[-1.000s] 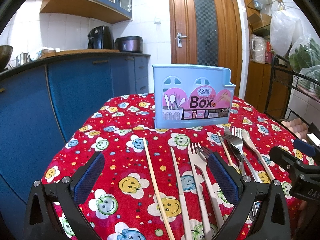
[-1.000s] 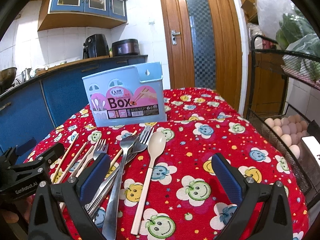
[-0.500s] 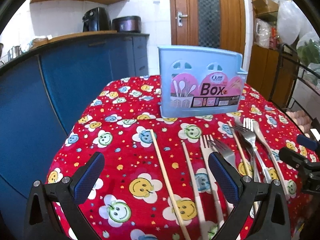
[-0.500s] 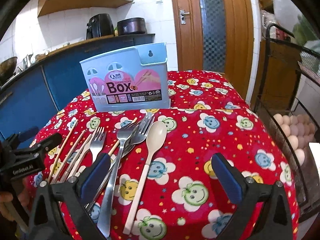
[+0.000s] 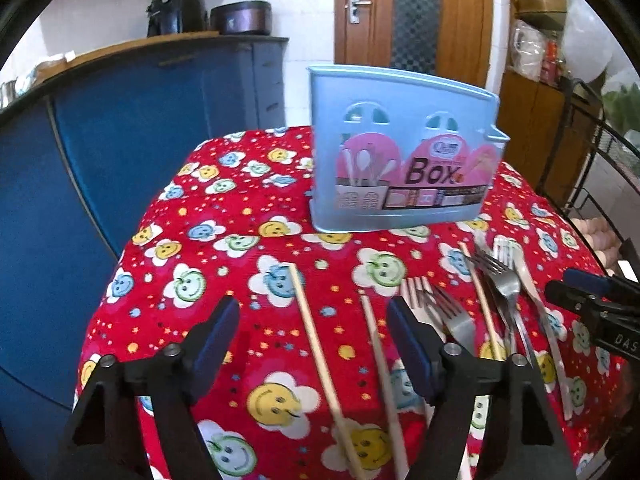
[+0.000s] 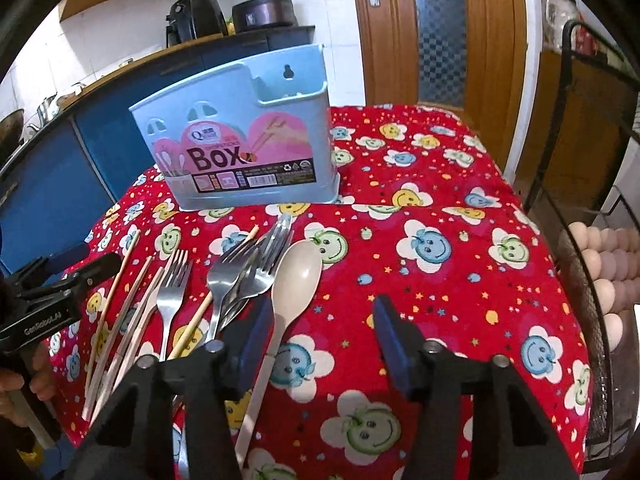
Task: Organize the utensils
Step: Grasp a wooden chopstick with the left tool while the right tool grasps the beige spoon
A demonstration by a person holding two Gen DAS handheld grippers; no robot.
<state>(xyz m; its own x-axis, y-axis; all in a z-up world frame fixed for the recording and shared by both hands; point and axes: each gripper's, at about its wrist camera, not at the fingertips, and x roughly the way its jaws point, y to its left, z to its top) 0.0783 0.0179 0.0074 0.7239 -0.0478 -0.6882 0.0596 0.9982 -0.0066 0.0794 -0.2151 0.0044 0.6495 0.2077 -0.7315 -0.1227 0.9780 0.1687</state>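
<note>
Tablecloth (image 6: 460, 208): red, multicolour smiley flowers and stars. Utensil box (image 6: 240, 148): pale blue, pink label, black "Box" lettering. Spoon (image 6: 296, 276): cream. Forks (image 6: 236, 276): silver. Chopsticks (image 5: 320, 344): light wood. Cabinets (image 5: 120, 120): blue. Door (image 6: 440, 28): brown wood.

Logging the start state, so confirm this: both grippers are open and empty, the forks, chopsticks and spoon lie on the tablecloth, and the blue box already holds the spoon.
One part is wrong. The right wrist view shows the spoon lying on the tablecloth beside the forks, not in the box. The rest stands: left gripper and right gripper have open, empty jaws, and the chopsticks lie flat.
</note>
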